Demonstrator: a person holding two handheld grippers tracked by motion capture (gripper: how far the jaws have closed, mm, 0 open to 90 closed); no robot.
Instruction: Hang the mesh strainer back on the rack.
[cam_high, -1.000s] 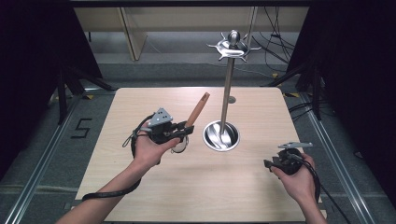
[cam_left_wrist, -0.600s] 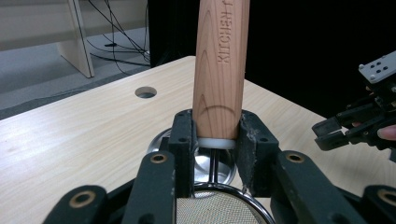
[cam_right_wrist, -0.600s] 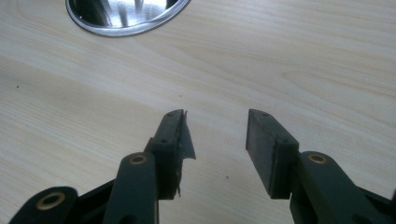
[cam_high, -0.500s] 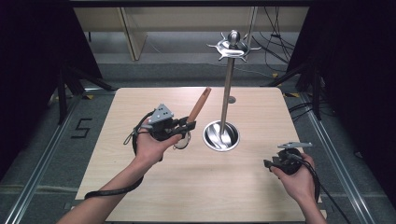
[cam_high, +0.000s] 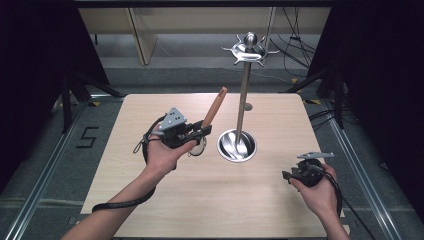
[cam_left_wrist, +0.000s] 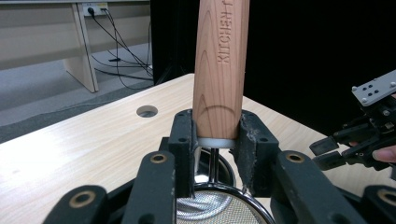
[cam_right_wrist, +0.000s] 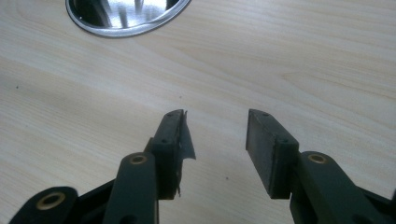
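Left gripper view: wooden handle stamped "KITCHEN", the rest cut off by the frame, clamped between the jaws of the left gripper; a metal ferrule and the mesh bowl of the strainer sit below the jaws. High view: left gripper held above the table left of centre, handle tilted toward the far edge. Steel stand rises from its round base near the centre. Right gripper hovers near the right edge, jaws apart, grasping nothing.
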